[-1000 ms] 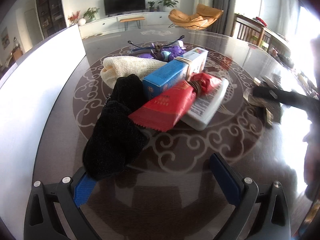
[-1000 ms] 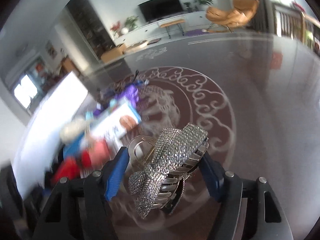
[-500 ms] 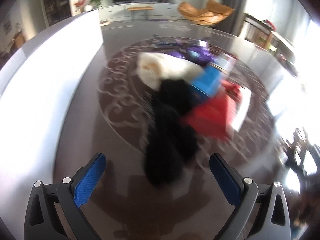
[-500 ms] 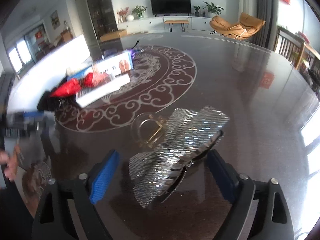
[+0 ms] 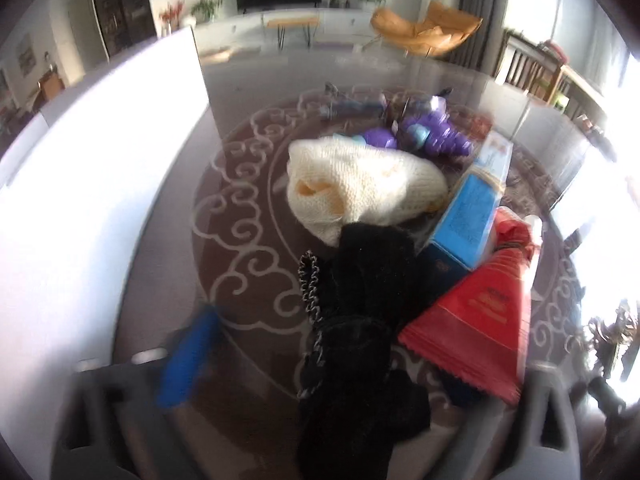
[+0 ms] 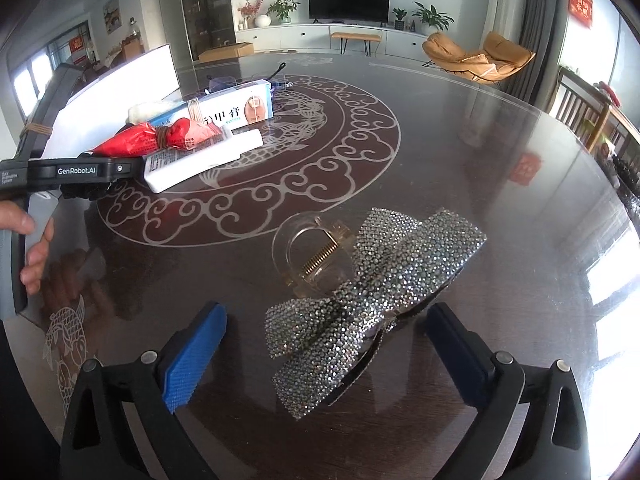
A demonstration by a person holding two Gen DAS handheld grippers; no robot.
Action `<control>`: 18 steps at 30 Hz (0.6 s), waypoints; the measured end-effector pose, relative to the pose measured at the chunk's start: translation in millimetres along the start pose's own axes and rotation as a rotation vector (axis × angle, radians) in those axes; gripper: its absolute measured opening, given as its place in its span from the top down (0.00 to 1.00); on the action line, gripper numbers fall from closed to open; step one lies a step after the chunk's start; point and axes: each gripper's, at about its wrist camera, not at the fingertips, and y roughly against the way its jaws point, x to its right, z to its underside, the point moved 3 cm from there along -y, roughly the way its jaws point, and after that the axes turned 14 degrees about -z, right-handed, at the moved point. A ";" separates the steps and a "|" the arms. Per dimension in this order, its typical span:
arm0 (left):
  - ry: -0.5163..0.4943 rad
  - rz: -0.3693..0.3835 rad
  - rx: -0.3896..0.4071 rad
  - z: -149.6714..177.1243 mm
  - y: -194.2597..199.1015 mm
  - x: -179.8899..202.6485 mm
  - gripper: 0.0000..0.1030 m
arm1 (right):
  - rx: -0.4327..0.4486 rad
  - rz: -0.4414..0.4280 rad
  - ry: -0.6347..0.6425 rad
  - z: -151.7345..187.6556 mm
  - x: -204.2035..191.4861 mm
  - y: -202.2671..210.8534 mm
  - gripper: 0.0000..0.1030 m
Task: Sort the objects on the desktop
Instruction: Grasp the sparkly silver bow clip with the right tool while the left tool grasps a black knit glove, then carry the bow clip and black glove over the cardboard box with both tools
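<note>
A rhinestone-covered bow hair clip (image 6: 372,304) lies on the dark, scroll-patterned desk (image 6: 500,152) between the spread blue pads of the right hand-held gripper (image 6: 326,344), whose jaws have just been opening and now stand wide, clear of the clip on both sides. The clip shows a silver, glittering bow on top and a clear plastic claw with a brass-coloured spring behind it, resting tilted toward the right pad. Across the desk, the left hand-held gripper (image 5: 320,364) sits over a black knitted garment (image 5: 360,344) that runs between its jaws, which have just been closing; motion blur smears the left blue pad, the right one is hidden, and whether they press on the fabric cannot be told. Beyond the black knit lie a cream knitted piece (image 5: 360,184), a blue box (image 5: 468,216), a red packet (image 5: 476,320) and a purple toy (image 5: 432,132), heaped together near the desk's centre.
</note>
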 end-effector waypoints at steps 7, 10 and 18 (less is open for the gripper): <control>0.030 0.049 0.008 42.5 30.5 -17.0 0.69 | 0.009 -0.026 -0.012 0.9 2.0 2.7 0.01; 0.070 0.055 0.000 73.4 47.2 -24.8 0.69 | 0.077 -0.157 -0.093 1.1 18.7 15.6 0.01; 0.142 0.084 0.023 115.9 75.0 -31.1 0.69 | 0.097 -0.147 -0.290 -7.9 32.4 21.0 0.01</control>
